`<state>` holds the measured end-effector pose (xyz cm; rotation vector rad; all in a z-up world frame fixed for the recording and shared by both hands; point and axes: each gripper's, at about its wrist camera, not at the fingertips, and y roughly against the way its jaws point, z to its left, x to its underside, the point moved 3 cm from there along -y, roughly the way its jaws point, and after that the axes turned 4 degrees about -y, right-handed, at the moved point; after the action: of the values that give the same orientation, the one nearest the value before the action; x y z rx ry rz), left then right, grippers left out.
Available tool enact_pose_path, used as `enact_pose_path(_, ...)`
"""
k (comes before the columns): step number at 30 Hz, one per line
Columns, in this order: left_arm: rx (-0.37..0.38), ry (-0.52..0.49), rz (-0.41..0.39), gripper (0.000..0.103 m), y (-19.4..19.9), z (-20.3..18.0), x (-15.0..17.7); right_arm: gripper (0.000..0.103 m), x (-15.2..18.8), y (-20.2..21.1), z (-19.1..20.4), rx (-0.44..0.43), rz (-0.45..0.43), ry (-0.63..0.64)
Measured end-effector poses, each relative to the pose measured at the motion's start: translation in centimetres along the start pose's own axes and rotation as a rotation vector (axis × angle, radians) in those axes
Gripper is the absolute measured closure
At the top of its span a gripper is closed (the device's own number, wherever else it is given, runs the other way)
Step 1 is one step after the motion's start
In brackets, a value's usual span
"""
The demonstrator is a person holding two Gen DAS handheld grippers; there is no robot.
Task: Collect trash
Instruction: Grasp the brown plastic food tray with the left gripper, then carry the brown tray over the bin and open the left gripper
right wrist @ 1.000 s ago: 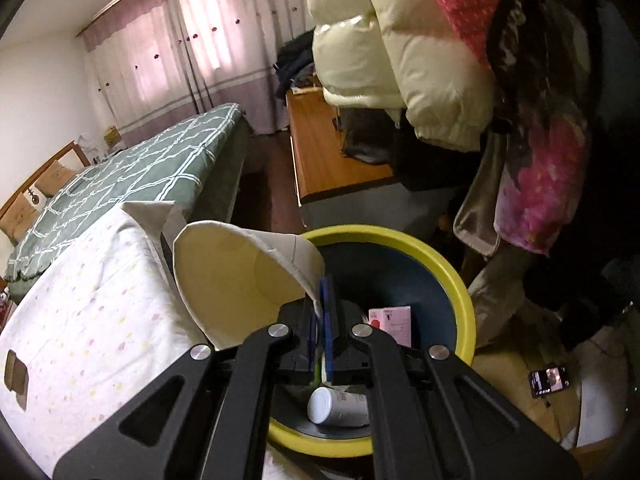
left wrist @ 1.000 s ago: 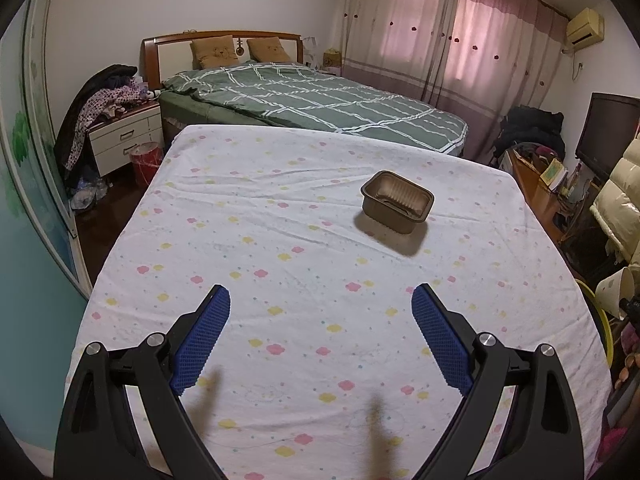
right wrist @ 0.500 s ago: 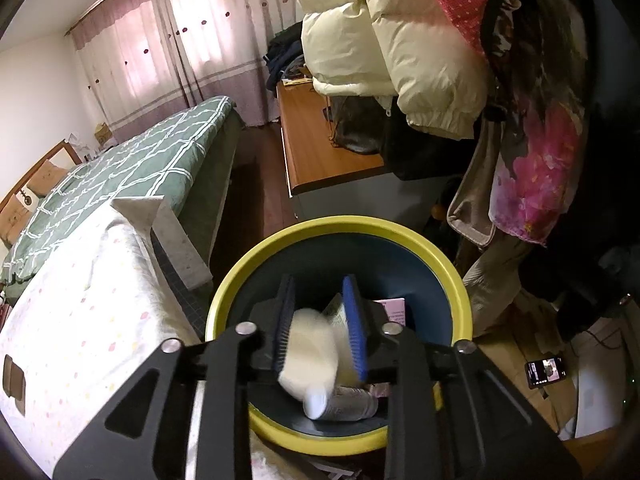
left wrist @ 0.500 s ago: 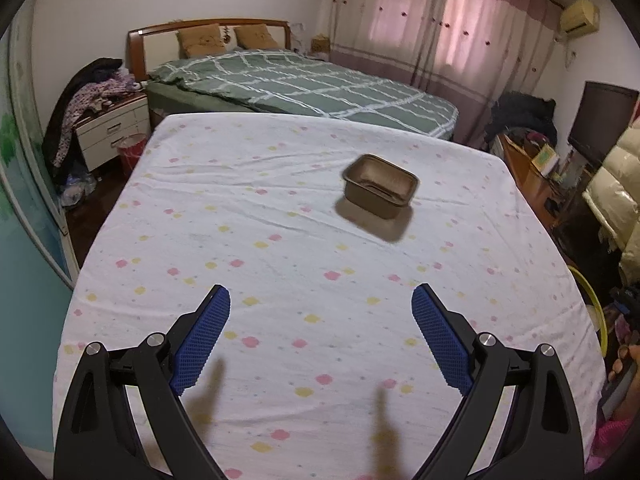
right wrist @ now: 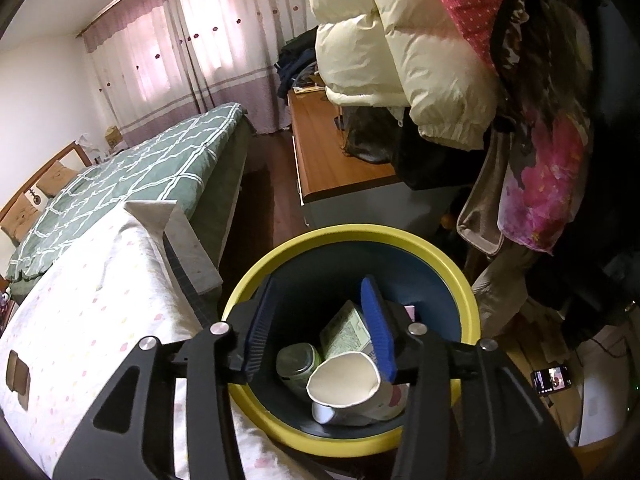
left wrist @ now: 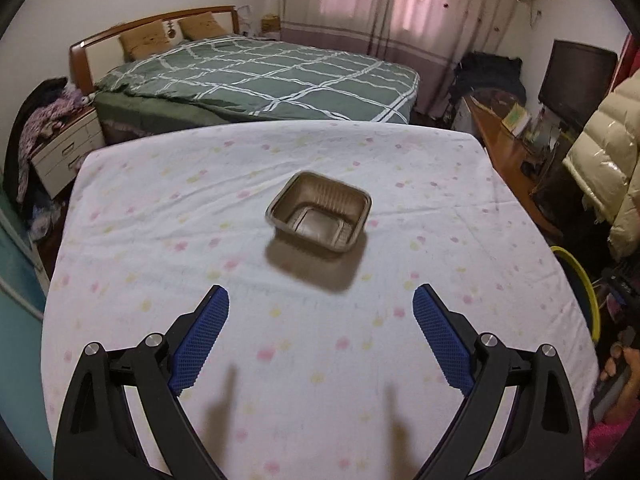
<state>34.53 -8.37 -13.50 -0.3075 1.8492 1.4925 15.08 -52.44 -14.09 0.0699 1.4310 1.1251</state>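
Left wrist view: the left gripper (left wrist: 320, 312) hangs with its ridged blue fingers (left wrist: 200, 340) spread wide and empty over a white sheet dotted with pink and yellow flowers (left wrist: 160, 216), which covers a flat surface. Ahead of them, well apart, sits a shallow brown plastic tray with rounded corners and ribbed walls (left wrist: 319, 212), empty and casting a dark shadow. Beyond it lies a bed with a green checked quilt (left wrist: 260, 76). Only the right wrist view looks into the round bin with a yellow rim and dark blue inside (right wrist: 460, 280), beside the sheet's edge. The right gripper (right wrist: 320, 320) hovers above it, its fingers opening with nothing pressed between them; a crumpled white paper cup (right wrist: 344, 380) lies below in the bin on a pale jar (right wrist: 298, 360) and a green printed carton (right wrist: 346, 330). A cream puffy jacket (right wrist: 400, 40) hangs above.
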Motion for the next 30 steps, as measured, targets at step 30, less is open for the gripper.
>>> enact_pose_path(30,0.008,-0.160,0.090,0.032,-10.0,-2.4,-6.3,0.054,0.1,0.1,0.3,-0.041,-0.003,-0.010)
